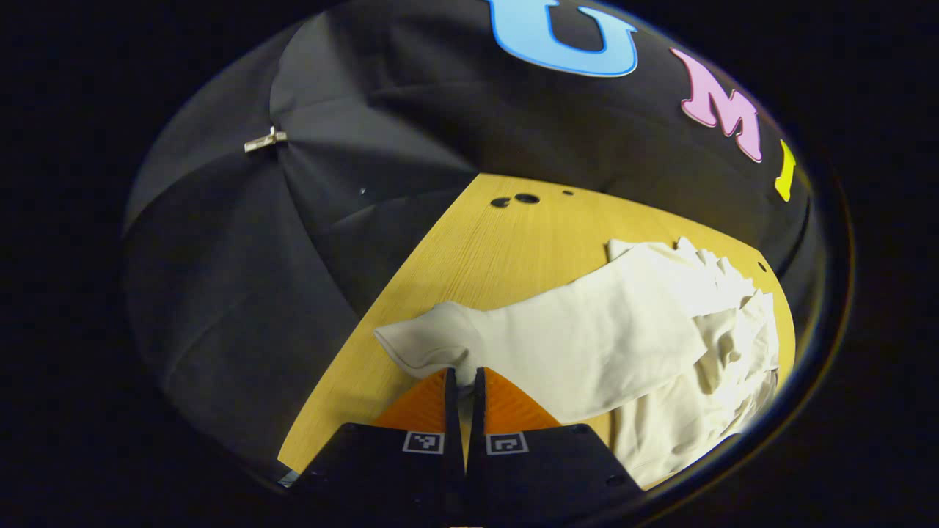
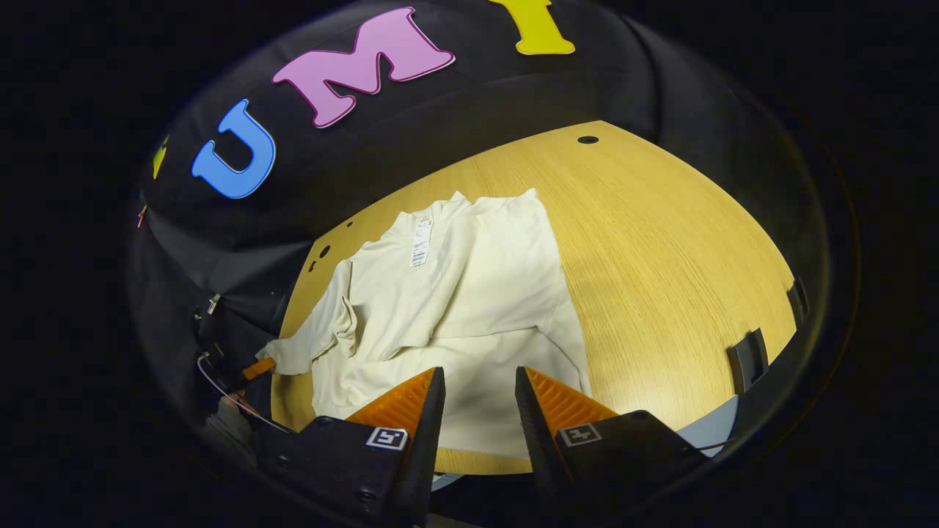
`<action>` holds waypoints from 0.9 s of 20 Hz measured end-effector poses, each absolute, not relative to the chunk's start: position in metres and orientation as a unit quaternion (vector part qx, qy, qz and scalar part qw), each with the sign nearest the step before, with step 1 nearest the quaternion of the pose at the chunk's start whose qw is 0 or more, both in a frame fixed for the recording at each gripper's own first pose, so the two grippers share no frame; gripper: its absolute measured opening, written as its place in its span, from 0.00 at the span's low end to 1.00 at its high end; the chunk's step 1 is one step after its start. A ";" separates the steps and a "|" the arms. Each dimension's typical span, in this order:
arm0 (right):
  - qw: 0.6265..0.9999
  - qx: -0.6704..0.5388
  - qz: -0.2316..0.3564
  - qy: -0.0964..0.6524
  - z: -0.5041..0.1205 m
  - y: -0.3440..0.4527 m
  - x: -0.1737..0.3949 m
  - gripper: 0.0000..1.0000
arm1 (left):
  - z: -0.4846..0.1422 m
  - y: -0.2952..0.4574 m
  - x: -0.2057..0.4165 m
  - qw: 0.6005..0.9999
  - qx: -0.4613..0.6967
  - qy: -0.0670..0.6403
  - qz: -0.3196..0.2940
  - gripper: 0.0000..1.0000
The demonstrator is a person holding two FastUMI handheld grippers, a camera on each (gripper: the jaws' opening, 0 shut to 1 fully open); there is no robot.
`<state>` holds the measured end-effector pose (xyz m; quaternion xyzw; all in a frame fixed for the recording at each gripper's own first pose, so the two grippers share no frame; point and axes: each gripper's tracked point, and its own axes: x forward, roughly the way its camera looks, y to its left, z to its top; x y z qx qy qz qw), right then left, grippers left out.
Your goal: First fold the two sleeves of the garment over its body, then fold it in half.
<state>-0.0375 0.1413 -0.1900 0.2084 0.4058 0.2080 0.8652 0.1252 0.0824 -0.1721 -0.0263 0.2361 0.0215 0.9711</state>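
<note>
Left gripper (image 1: pixel 463 381) pinches sleeve (image 1: pixel 425 341) cuff. Right gripper (image 2: pixel 477 385) wide apart, holding nothing, above garment (image 2: pixel 469 293). Step: sleeve fold, apparently. Next: carry cuff over body.

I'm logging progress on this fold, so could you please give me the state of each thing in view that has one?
Garment: lying on the table, body rumpled, not yet folded in half.
Sleeve: stretched out sideways from the body, its end pinched.
Left gripper: shut on the sleeve end.
Right gripper: open, above the garment's near edge, holding nothing.
Table: garment resting on it.
</note>
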 end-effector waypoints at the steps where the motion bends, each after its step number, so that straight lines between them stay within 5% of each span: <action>1: 0.865 0.212 0.206 0.406 -0.191 0.138 -0.036 0.59 | -0.159 0.071 0.123 0.974 -0.024 0.225 0.010 0.06; 11: 0.861 0.231 0.181 0.416 -0.211 0.105 -0.027 0.59 | -0.088 -0.108 0.109 0.974 -0.015 0.176 -0.139 0.06; 18: 0.856 0.243 0.163 0.426 -0.227 0.080 -0.028 0.59 | -0.101 -0.223 0.100 0.957 0.016 0.190 -0.219 0.06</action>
